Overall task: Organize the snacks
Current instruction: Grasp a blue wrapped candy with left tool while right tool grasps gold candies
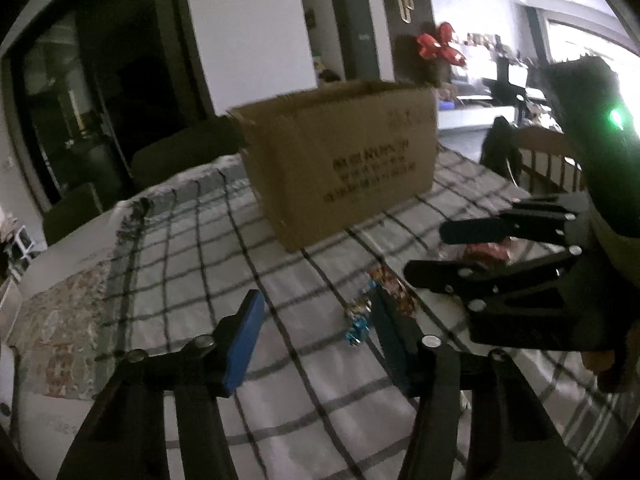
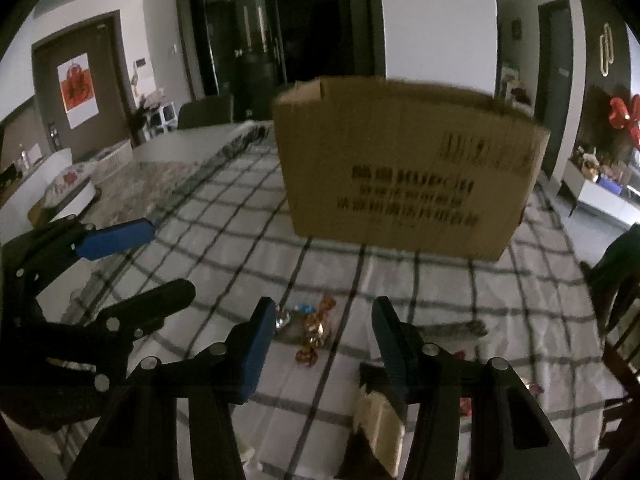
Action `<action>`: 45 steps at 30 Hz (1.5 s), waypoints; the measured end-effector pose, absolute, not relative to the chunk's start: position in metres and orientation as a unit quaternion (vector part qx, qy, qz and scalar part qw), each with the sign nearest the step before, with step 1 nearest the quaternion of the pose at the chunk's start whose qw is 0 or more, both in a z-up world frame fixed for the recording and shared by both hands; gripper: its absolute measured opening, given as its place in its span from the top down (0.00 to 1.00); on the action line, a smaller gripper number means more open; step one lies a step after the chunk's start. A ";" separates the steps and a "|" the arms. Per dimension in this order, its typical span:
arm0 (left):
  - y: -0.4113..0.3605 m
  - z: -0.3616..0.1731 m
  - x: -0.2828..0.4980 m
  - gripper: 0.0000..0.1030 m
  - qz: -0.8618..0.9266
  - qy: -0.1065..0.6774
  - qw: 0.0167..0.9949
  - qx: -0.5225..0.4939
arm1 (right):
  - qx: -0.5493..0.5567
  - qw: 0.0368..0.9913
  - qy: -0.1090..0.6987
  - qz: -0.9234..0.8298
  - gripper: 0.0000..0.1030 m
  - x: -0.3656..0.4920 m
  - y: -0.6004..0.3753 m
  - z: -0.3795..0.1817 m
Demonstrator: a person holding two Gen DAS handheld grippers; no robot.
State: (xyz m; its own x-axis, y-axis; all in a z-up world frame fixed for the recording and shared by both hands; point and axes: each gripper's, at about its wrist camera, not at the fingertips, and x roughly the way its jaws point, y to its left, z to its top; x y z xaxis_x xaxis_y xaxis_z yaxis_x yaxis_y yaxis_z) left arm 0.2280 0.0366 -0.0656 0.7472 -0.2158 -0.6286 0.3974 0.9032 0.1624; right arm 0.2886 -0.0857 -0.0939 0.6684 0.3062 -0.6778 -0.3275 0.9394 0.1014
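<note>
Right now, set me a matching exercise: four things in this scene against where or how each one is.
1 cardboard box
2 wrapped candies
3 red bow
4 left tool

A open, holding nothing
B on the wall
C standing on the checked cloth
D lying in front of the box

Pairs: 1-C, 2-D, 3-B, 4-A

Dim room, soft and blurred.
Daylight glares from the window [image 1: 580,40] at right; a green light [image 1: 616,118] flares; print on the box [image 2: 404,160] smears; fisheye bends edges into black corners.
</note>
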 end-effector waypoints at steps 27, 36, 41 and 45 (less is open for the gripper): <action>0.018 -0.117 0.274 0.67 -0.259 0.374 0.878 0.151 | -0.013 0.884 0.424 0.198 0.72 0.323 -0.074 -0.138; 0.013 -0.121 0.277 0.80 -0.254 0.380 0.877 0.148 | -0.002 0.881 0.424 0.208 0.81 0.324 -0.076 -0.140; 0.017 -0.116 0.274 0.80 -0.244 0.380 0.882 0.138 | 0.004 0.883 0.421 0.207 0.82 0.319 -0.079 -0.138; 0.017 -0.109 0.269 0.80 -0.237 0.376 0.886 0.133 | 0.011 0.885 0.417 0.206 0.82 0.315 -0.082 -0.133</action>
State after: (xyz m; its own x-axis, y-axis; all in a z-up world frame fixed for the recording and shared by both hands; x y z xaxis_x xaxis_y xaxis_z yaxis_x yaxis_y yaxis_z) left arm 0.2687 0.0171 -0.1090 0.6046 -0.3204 -0.7292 0.5200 0.8523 0.0566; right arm 0.3147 -0.0822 -0.1333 0.5679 0.3733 -0.7336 -0.3558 0.9150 0.1902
